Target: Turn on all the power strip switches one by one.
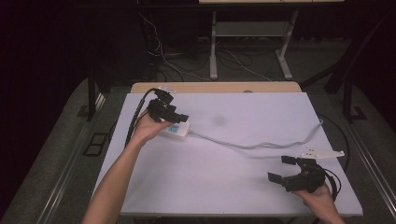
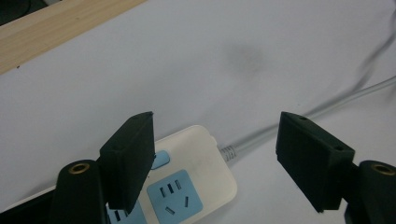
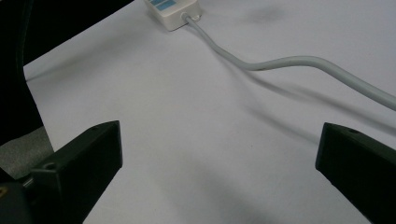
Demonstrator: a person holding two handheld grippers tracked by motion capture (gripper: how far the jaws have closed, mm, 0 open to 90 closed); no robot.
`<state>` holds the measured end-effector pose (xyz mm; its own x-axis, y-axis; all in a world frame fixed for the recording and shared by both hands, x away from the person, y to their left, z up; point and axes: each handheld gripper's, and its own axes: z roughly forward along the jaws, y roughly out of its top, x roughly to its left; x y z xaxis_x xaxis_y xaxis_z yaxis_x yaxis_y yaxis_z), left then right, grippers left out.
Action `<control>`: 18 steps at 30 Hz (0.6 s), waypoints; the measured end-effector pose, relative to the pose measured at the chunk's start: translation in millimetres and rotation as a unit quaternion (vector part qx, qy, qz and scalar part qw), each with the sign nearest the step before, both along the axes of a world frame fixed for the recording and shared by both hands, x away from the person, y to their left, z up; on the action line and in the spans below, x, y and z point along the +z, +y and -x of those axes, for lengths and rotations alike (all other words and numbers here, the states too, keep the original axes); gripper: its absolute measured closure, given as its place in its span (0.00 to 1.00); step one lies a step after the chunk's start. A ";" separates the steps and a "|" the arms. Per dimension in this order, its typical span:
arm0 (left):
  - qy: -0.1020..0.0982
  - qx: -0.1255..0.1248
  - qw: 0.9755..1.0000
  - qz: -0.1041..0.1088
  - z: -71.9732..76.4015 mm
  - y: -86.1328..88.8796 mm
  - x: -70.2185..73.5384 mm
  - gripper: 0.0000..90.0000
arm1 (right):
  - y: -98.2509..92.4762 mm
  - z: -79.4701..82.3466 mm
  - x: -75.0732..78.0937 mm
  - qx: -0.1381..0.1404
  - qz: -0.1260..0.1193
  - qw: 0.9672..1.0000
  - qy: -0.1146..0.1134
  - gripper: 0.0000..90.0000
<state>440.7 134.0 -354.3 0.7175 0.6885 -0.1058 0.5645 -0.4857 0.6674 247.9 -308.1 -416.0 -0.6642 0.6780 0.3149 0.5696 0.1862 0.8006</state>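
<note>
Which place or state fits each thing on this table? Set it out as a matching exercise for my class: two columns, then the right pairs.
Column one:
1. power strip
2. grey cable
3. left gripper
4. right gripper

Column two:
A. open, at the table's near right corner
B. white with blue sockets
C. open, over the strip's end
D. snakes across the table towards its right edge

Pairs: 1-B, 2-D, 3-C, 4-A

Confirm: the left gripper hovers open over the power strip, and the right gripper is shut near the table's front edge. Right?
Not quite. The right gripper is open; the right gripper view shows its jaws wide apart. The left gripper does hover open over the power strip.
</note>
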 end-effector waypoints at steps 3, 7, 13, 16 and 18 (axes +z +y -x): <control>0.000 0.005 1.000 0.004 -2.4 -1.9 -2.8 0.34 | 1.4 0.1 -0.2 0.005 0.003 1.000 0.000 0.01; 0.002 0.015 1.000 -0.004 -6.1 -4.2 -8.2 0.45 | 2.5 0.1 -0.5 0.008 0.003 1.000 0.002 0.01; 0.007 0.024 1.000 -0.005 -12.2 -1.5 -15.2 0.53 | 1.8 0.0 -0.7 0.008 0.003 1.000 0.002 0.01; 0.010 0.028 1.000 0.000 -14.8 1.1 -17.0 0.59 | 2.3 -0.2 -1.3 0.009 0.005 1.000 0.002 0.01; 0.016 0.030 0.999 0.002 -16.4 3.1 -18.3 0.64 | 2.7 -0.4 -1.8 0.011 0.006 1.000 0.002 0.01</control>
